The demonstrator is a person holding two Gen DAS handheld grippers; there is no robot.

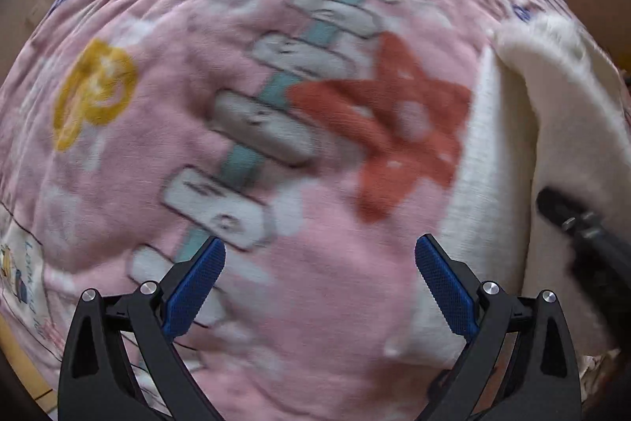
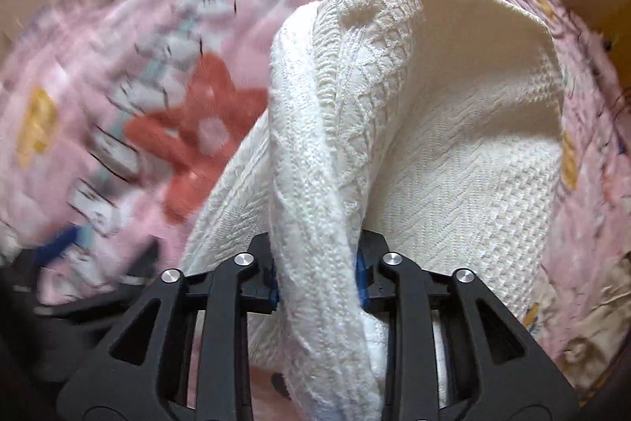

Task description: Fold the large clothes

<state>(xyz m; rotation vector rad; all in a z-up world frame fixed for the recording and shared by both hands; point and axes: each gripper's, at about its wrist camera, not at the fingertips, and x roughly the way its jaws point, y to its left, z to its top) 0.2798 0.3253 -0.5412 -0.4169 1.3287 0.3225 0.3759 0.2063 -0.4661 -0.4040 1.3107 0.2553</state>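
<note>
While clamped in right gripper [image 2: 317, 283] for folding, white knit sweater [image 2: 394, 129] bunched over pink blanket [image 1: 165, 73]; left gripper [image 1: 319, 259] fingers apart, empty.

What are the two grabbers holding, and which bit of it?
The right gripper pinches a bunched fold of the white knitted sweater. The left gripper is open over the pink blanket, holding nothing.

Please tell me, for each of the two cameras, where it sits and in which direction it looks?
Left wrist view: sits on the left claw, looks steeply down at the pink printed fleece blanket; its blue-padded fingers stand open, empty.
Right wrist view: sits on the right claw, looks down the white cable-knit sweater pinched between its fingers.
Shared: blanket, sweater, the red star print.
</note>
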